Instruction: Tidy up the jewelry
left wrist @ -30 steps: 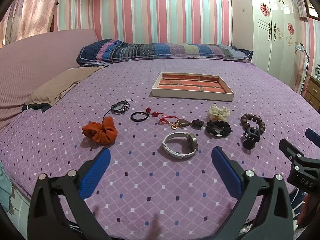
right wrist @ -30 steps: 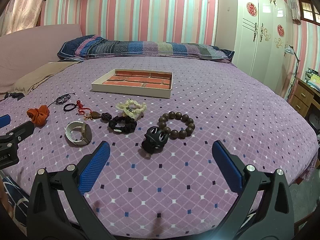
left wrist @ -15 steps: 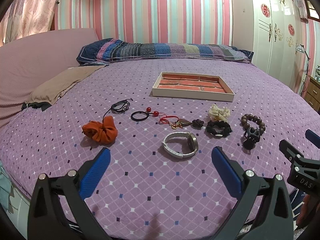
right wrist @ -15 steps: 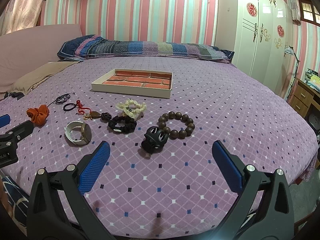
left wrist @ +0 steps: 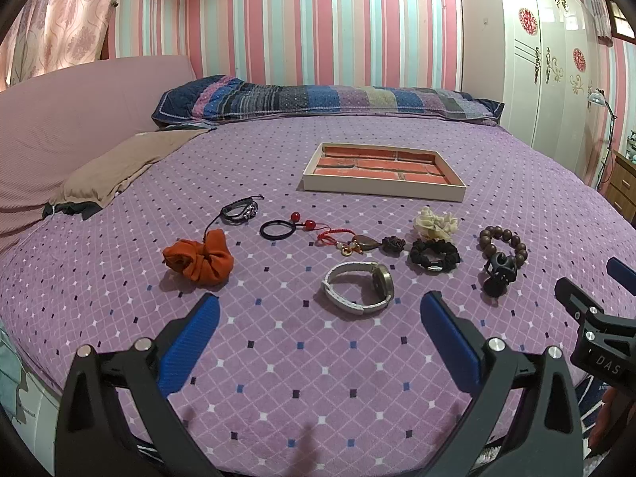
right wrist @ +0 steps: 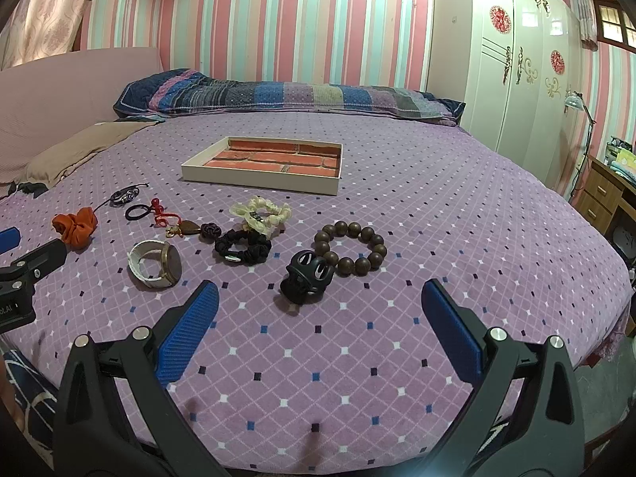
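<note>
Jewelry lies in a loose row on the purple bed: an orange scrunchie [left wrist: 198,263], a dark cord bracelet [left wrist: 239,211], a black hair tie with red beads [left wrist: 278,229], a red-cord pendant [left wrist: 353,243], a white-strap watch [left wrist: 359,291], a black scrunchie [left wrist: 434,255], a cream scrunchie [left wrist: 435,224], a brown bead bracelet [right wrist: 349,247] and a black claw clip [right wrist: 307,280]. A shallow tray with brick-pattern lining [left wrist: 383,173] sits behind them. My left gripper [left wrist: 318,310] is open and empty, just short of the watch. My right gripper [right wrist: 318,298] is open and empty, just short of the claw clip.
A striped pillow [left wrist: 326,99] and a tan cloth [left wrist: 127,163] lie at the bed's head. A white wardrobe [right wrist: 528,71] and a wooden dresser [right wrist: 604,194] stand to the right. The bed's front edge is just below both grippers.
</note>
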### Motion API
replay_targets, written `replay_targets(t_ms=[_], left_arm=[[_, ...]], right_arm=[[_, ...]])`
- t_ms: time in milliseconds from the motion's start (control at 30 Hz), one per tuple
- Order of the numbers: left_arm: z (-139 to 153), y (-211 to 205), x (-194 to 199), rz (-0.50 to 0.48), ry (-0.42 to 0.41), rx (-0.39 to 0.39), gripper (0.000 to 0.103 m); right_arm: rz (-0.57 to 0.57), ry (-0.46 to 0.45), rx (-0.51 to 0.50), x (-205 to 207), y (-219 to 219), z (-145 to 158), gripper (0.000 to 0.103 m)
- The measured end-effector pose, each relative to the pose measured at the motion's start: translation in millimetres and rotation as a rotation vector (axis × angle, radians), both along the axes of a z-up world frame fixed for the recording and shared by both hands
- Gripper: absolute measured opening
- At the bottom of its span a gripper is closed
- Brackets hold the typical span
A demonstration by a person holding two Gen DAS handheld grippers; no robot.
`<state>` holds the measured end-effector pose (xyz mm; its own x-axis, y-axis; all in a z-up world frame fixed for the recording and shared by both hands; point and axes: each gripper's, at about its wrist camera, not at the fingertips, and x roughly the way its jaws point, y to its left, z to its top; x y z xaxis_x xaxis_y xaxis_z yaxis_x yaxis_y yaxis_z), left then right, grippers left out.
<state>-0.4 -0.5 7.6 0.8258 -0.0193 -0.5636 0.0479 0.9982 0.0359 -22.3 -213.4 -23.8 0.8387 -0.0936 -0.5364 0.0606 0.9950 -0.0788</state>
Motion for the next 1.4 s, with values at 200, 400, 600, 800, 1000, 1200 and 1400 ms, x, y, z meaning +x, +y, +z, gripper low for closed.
replay_targets(t_ms=[200, 400, 600, 800, 1000, 1200, 1400], left_arm=[[0.2, -0.3, -0.1, 0.0, 0.001, 0.0, 0.099], [-0.1, 0.4, 0.1, 0.001, 0.0, -0.001, 0.099], [-0.2, 0.1, -0.4, 0.001, 0.0, 0.0, 0.099], [-0.1, 0.5, -0.3, 0.001, 0.0, -0.002, 0.099], [-0.3, -0.2, -0.8, 0.001, 0.003, -0.004, 0.099], [-1.3, -2.5, -2.4, 0.002, 0.004, -0.005, 0.099], [-6.3, -1.7, -0.3, 0.002, 0.016, -0.006, 0.099]], right_arm=[[0.0, 0.006, -0.001, 0.2, 0.5, -1.3, 0.099], [-0.001, 0.004, -0.001, 0.4, 0.7, -1.8, 0.099], [-0.001, 0.004, -0.001, 0.8, 1.1, -2.7, 0.099], [-0.001, 0.006, 0.001, 1.5, 1.2, -3.3, 0.099], [0.002, 0.008, -0.002, 2.6, 1.7, -3.7, 0.099], [0.003, 0.012, 0.0, 4.7, 2.2, -4.7, 0.099], [0.005, 0.014, 0.002, 6.3, 3.0, -6.3, 0.099]])
